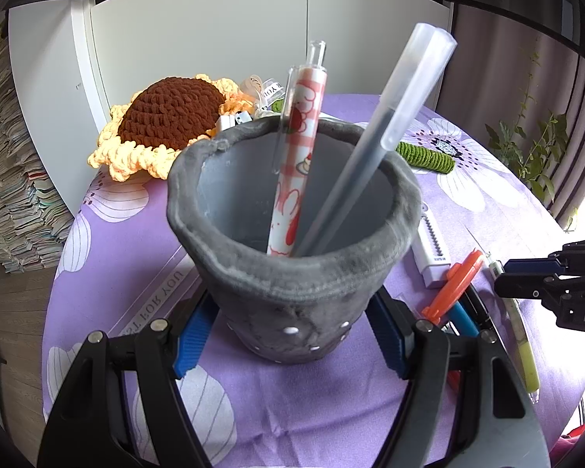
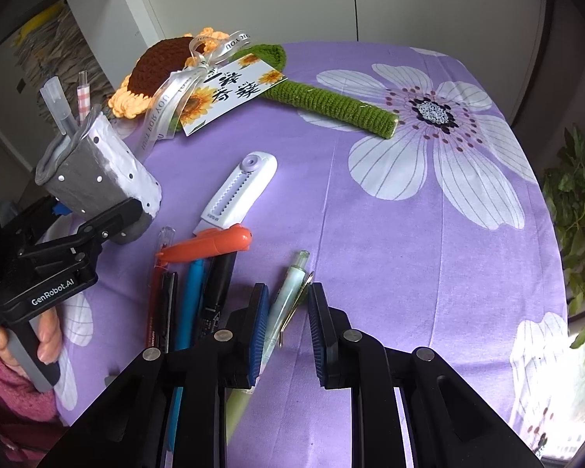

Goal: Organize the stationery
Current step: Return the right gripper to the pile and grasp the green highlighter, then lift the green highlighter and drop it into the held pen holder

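My left gripper [image 1: 292,345] is shut on a grey felt pen pot [image 1: 292,234], which it holds tilted above the purple cloth. The pot holds a pink checked pen [image 1: 298,148] and a frosted grey pen [image 1: 374,144]. The pot [image 2: 97,179] also shows at the left of the right wrist view. My right gripper [image 2: 288,308] is open, low over the table, with a pale green pen [image 2: 288,296] lying between its fingers. Beside it lie an orange pen-shaped item [image 2: 210,247], a blue pen [image 2: 191,304], a black pen [image 2: 218,288] and a red pen [image 2: 156,296].
A white utility knife [image 2: 240,195] lies near the pens. A crocheted sunflower [image 2: 163,66] with a green stem [image 2: 331,105], ribbon and card [image 2: 226,93] lies at the far side. The round table has a purple flowered cloth [image 2: 409,253]. Plants [image 2: 581,214] stand to the right.
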